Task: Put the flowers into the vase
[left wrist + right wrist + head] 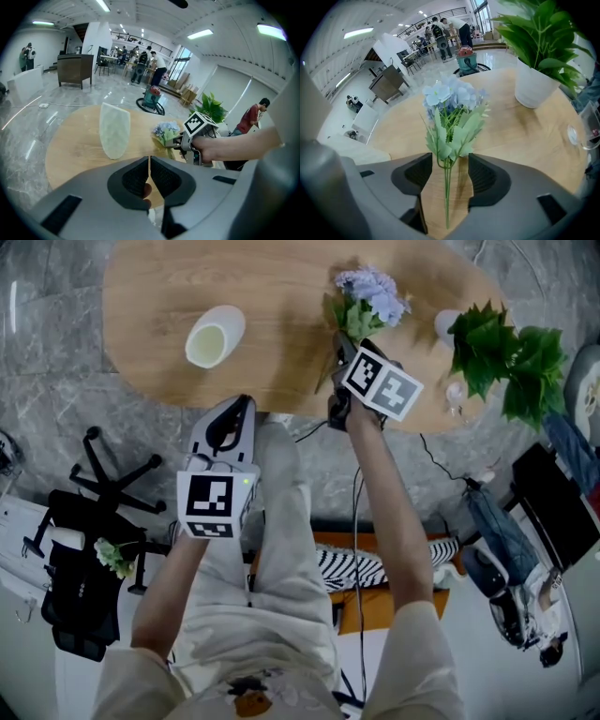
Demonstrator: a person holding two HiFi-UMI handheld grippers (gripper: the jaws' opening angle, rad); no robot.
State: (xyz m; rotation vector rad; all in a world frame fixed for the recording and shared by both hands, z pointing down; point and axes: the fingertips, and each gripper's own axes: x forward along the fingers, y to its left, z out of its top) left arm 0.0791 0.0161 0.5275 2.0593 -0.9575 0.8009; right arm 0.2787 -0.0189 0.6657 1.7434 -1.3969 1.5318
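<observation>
A bunch of pale blue flowers (371, 294) with green leaves lies on the wooden table (281, 296), stems toward me. My right gripper (345, 351) is open just above the stems (447, 187). The stems run between its jaws, and the pads stand clear on both sides of them. The right gripper view looks straight at the blooms (451, 97). The white vase (214, 336) stands upright at the table's left; it also shows in the left gripper view (114, 130). My left gripper (240, 409) hangs shut and empty by the table's near edge, short of the vase.
A potted green plant (502, 351) in a white pot (533, 88) stands at the table's right end, with a small glass (575, 134) near it. A black office chair (94, 521) is on the floor at left, and bags lie at right.
</observation>
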